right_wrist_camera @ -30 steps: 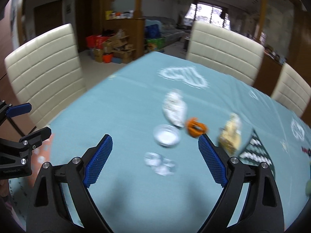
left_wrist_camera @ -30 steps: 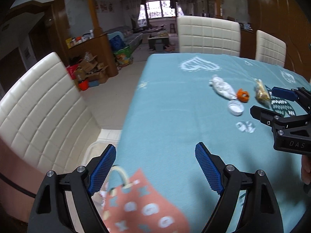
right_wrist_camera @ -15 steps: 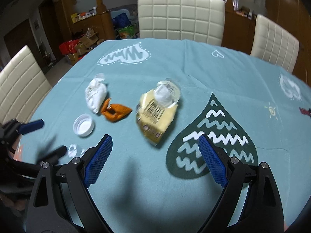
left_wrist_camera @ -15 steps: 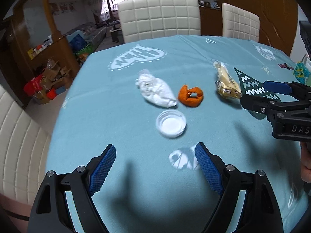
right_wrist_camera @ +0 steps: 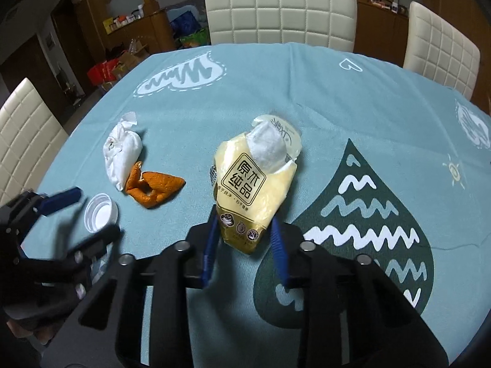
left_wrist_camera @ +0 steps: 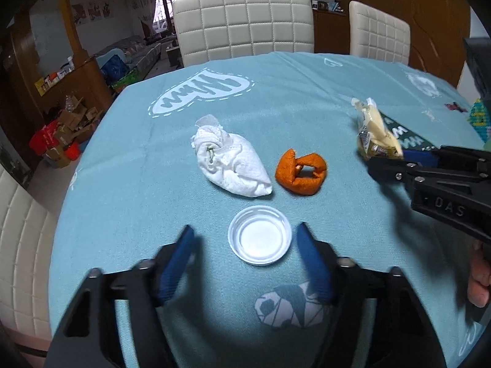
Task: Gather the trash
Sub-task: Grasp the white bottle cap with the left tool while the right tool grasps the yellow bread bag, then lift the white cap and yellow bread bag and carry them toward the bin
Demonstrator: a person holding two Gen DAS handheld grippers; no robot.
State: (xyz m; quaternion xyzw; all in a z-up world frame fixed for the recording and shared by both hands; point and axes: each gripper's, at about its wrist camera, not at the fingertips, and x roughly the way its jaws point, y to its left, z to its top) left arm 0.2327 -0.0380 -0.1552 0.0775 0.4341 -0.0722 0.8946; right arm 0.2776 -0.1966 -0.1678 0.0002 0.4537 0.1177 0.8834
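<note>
Teal tablecloth (left_wrist_camera: 307, 92): packet (right_wrist_camera: 254, 190) lies lengthwise away from you, near end pinched in your right gripper (right_wrist_camera: 244, 239). Left gripper (left_wrist_camera: 244, 247), just closing, apparently half-spread, straddles lid (left_wrist_camera: 260, 235).

both fisheye views look steeply down, close over the round table in its teal printed cloth (left_wrist_camera: 129, 165), facing the cream quilted chairs (right_wrist_camera: 279, 6). the left wrist view sits left of the right one. both share the crumpled white tissue (left_wrist_camera: 230, 162), curled orange peel (right_wrist_camera: 153, 188), white plastic lid (left_wrist_camera: 260, 239) and yellow wrapper (right_wrist_camera: 253, 190).
</note>
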